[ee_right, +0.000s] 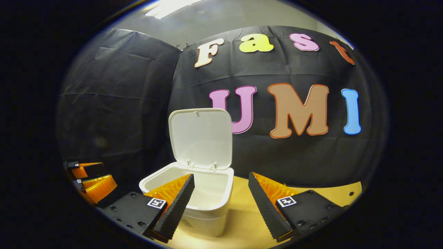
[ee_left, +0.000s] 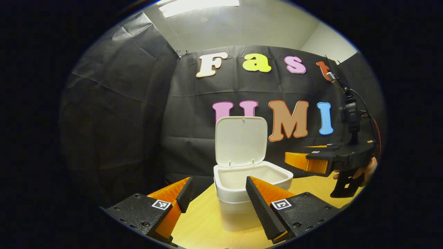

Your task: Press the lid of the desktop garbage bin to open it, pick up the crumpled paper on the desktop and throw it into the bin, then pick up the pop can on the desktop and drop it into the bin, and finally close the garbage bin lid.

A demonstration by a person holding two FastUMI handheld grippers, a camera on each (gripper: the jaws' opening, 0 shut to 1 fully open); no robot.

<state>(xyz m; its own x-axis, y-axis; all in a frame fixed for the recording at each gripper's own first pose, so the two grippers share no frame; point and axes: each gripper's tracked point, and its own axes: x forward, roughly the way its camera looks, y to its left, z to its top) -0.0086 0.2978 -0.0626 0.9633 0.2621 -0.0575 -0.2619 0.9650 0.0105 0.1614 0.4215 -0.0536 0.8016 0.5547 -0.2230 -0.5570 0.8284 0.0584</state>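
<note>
The white desktop bin (ee_left: 238, 193) stands on the wooden table just ahead of me, its lid (ee_left: 241, 141) swung up and upright at the back. My left gripper (ee_left: 218, 180) is open in front of the bin with nothing between its fingers. In the right gripper view the same bin (ee_right: 207, 207) sits low and left of centre with its lid (ee_right: 200, 138) raised. My right gripper (ee_right: 221, 175) is open and holds nothing, its left finger over the bin's rim. What lies inside the bin is hidden by its walls.
The other gripper (ee_left: 304, 162) hovers to the right of the bin, held by a hand (ee_left: 365, 170). At the far left edge of the right gripper view, the left gripper (ee_right: 91, 178) shows. Bare tabletop (ee_right: 249, 221) lies right of the bin.
</note>
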